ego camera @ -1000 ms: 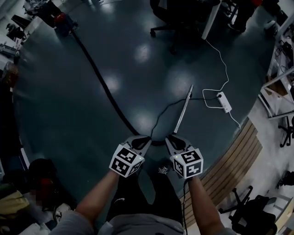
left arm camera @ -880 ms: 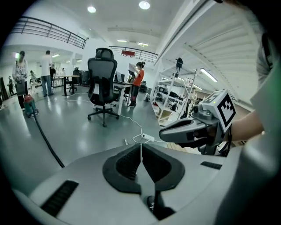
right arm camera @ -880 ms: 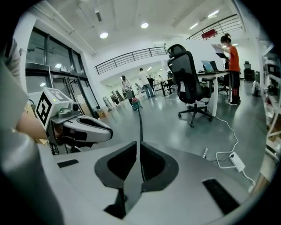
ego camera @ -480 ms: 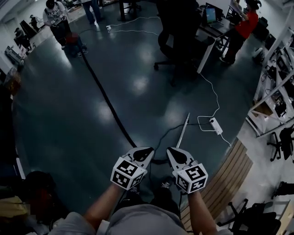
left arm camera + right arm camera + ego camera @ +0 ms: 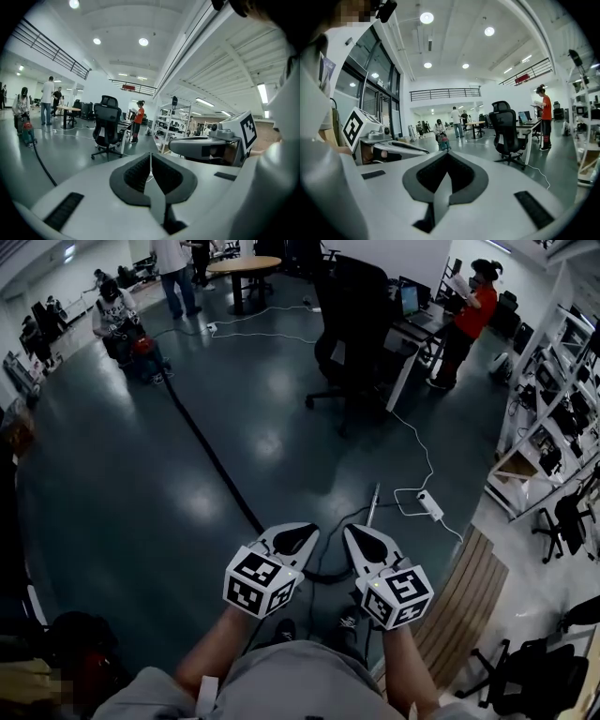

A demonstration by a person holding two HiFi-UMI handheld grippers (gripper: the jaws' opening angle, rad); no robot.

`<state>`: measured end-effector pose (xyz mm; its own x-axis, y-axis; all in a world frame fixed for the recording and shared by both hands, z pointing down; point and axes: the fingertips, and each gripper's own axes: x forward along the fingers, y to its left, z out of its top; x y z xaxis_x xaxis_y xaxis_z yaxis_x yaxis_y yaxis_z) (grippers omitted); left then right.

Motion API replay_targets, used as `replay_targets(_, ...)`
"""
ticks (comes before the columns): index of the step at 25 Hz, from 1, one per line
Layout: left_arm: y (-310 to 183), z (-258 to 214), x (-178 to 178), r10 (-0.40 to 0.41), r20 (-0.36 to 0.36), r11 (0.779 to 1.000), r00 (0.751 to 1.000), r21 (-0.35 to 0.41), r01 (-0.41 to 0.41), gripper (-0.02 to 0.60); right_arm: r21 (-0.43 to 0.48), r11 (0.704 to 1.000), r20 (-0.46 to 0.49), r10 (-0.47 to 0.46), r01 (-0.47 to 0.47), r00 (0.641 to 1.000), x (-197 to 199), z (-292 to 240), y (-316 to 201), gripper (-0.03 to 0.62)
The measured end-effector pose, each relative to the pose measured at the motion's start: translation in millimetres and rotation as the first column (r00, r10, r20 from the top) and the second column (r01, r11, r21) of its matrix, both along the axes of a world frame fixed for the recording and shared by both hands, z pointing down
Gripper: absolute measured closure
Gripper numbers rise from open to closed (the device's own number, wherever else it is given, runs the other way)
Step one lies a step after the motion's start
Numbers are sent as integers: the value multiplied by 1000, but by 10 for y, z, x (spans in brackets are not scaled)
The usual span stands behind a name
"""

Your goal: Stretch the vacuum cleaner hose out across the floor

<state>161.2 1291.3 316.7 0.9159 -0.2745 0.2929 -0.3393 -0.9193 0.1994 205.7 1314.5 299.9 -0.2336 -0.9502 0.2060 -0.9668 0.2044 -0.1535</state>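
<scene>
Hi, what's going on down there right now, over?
Left gripper and right gripper shut, both empty. Hose lies straight across floor to red vacuum cleaner. Office chair stands clear of it.

left gripper (image 5: pixel 313 530) and right gripper (image 5: pixel 350 530): identical build. each has a smooth white shell that tapers to a point, with a dark grey teardrop recess at the nose. black ribbed pads (image 5: pixel 135 172) line the recess. a black ribbed slot (image 5: pixel 63 211) is set into the shell on each flank. a cube (image 5: pixel 258 582) with black-and-white square markers sits at the rear of each unit. the person wears a grey short-sleeved top (image 5: pixel 281 692).
</scene>
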Motion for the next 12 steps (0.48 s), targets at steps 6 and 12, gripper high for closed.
replay_targets(6,94,-316,-107,20,-39,998,999,62,-18,561,64,998,-16,17,-16,1000,-175,-285,38,588)
replay_targets(12,80,-463,-240,11,-68,996,998,89,-5,561,101,995,-9,22,-21,1000,-296,-439,46,588)
